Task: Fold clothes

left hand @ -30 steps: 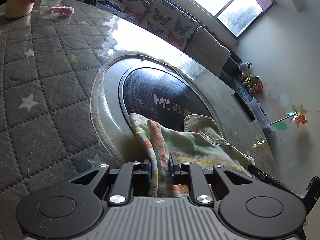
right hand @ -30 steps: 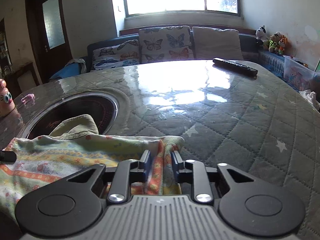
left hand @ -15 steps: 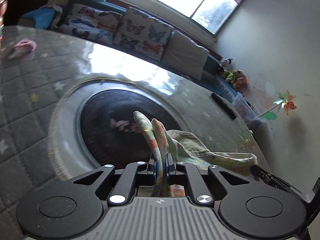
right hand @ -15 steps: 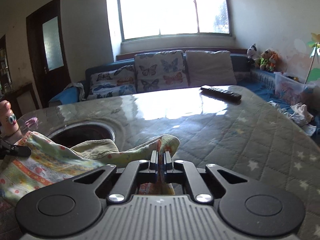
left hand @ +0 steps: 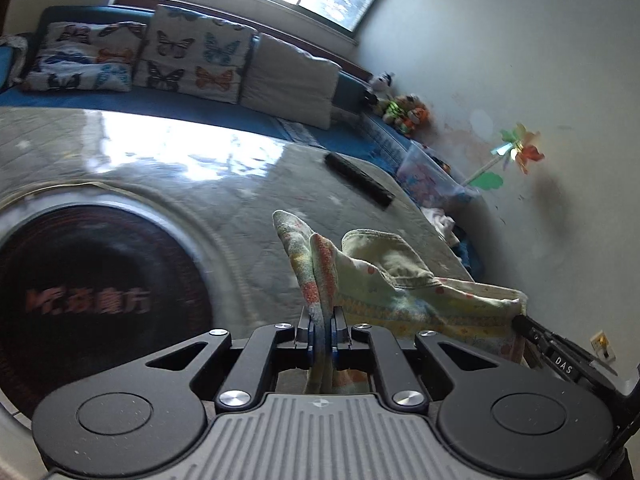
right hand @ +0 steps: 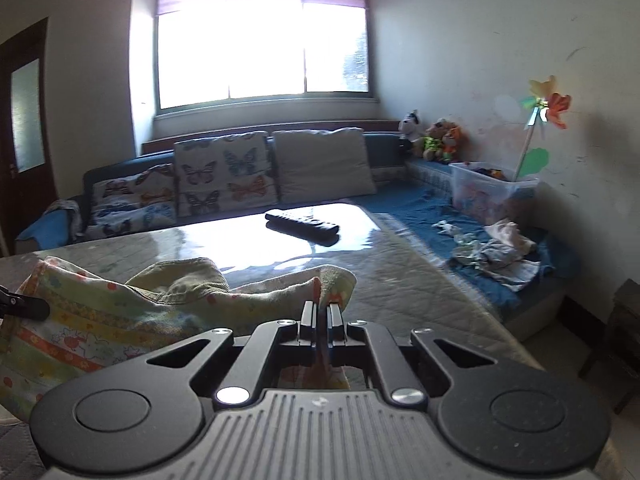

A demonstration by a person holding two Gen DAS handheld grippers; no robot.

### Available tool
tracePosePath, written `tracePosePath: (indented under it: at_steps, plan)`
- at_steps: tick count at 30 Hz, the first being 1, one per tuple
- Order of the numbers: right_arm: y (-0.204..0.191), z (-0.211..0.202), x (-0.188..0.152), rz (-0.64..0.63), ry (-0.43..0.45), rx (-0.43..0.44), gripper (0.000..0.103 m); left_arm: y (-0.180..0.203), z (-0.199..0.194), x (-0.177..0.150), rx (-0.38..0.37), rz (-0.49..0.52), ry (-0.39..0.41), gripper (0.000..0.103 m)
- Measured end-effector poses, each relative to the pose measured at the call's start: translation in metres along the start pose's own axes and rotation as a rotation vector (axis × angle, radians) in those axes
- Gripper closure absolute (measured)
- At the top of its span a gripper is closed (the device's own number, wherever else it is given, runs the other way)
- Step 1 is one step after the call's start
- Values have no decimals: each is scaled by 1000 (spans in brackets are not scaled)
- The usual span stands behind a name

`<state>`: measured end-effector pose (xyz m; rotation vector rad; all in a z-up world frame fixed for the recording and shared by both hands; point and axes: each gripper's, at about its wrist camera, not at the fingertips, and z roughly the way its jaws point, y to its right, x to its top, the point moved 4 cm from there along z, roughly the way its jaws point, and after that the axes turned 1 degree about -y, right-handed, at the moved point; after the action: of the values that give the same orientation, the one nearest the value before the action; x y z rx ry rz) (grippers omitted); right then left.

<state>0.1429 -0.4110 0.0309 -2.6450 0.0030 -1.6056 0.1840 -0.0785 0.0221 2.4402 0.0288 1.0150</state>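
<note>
Two tools share one garment, so most risks come from how each bite holds.

From the left wrist view, the left tool (left hand: 321,330) is clamped on a bunched edge of the garment (left hand: 384,280), which hangs clear of the worktop (left hand: 248,200), near the remote (left hand: 358,179). The fold between the pads looks thick and rounded; I judge it could creep out if the cloth is pulled taut. The right tool (left hand: 524,326) shows beyond the garment's far corner, on the side away from the remote, and seems to pinch that corner. If the two tools draw apart unevenly, the weaker bite may let go and the garment would drop in a heap.

From the right wrist view, the right tool (right hand: 322,316) is shut tight on a thin corner, the garment (right hand: 120,312) sagging short of the remote (right hand: 302,224). So little cloth is caught that a slip looks likely. The sagging middle could also drag on the worktop (right hand: 400,280) and crease.
</note>
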Motion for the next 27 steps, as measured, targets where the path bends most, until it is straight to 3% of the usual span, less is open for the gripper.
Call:
tracePosePath:
  at_steps: [5, 9, 12, 17, 27]
  plan:
    - [25, 5, 0, 18, -3, -51, 99, 23, 31, 1, -10, 42, -37, 95]
    - [41, 17, -12, 27, -48, -106, 98, 25, 50, -5, 36, 61, -82, 90]
    - [46, 20, -17, 31, -64, -117, 94, 18, 52, -5, 72, 56, -81, 74]
    - [35, 27, -20, 39, -88, -45, 94, 14, 52, 0, 104, 60, -70, 59]
    - [2, 76, -31, 85, -224, 122, 93, 49, 87, 0, 27, 151, -131, 61]
